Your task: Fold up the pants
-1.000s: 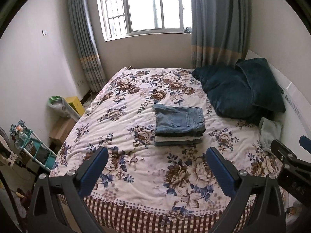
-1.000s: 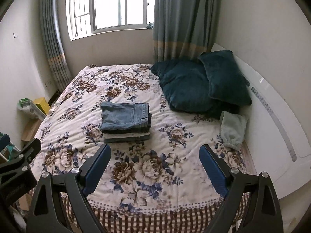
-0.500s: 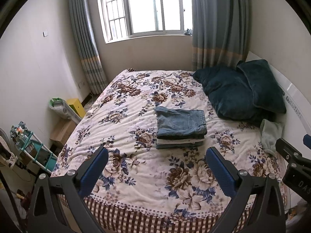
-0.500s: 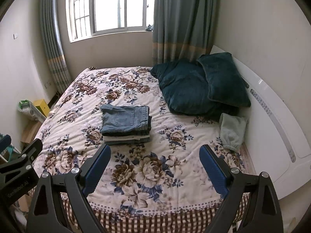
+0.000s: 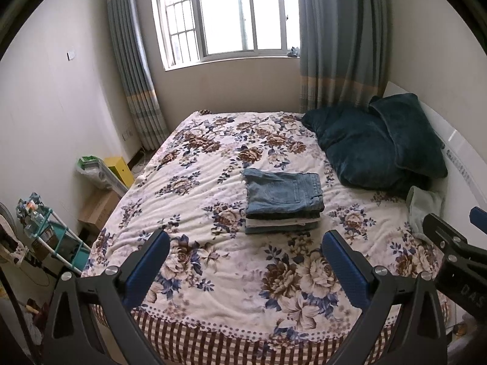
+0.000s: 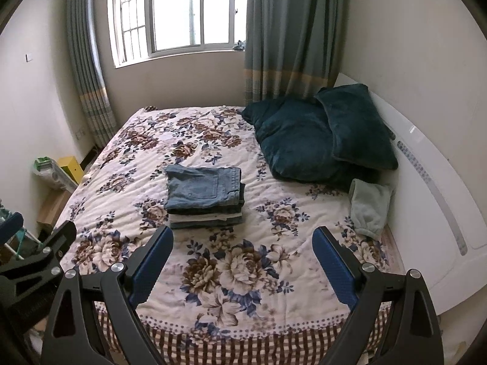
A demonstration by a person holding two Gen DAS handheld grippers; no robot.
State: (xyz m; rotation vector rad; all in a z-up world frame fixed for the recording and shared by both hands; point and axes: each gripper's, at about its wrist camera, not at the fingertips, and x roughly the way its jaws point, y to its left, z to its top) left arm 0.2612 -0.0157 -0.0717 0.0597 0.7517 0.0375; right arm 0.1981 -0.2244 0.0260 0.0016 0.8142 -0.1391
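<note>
A stack of folded pants (image 5: 281,200), blue jeans on top, lies in the middle of the flowered bed (image 5: 213,258); it also shows in the right wrist view (image 6: 204,196). My left gripper (image 5: 245,243) is open and empty, held above the near end of the bed, well short of the stack. My right gripper (image 6: 242,238) is open and empty, beside the left one, also short of the stack. Each gripper shows at the edge of the other's view.
Two dark teal pillows (image 6: 319,137) lean on the white headboard (image 6: 432,182) at the right. A pale green cloth (image 6: 368,203) lies by the headboard. A shelf rack (image 5: 45,237), cardboard box (image 5: 97,206) and yellow box (image 5: 118,168) stand on the floor at left.
Both grippers have drawn back and up a little from the bed; the stack sits slightly lower in view. Both stay open. The pants have not moved.
</note>
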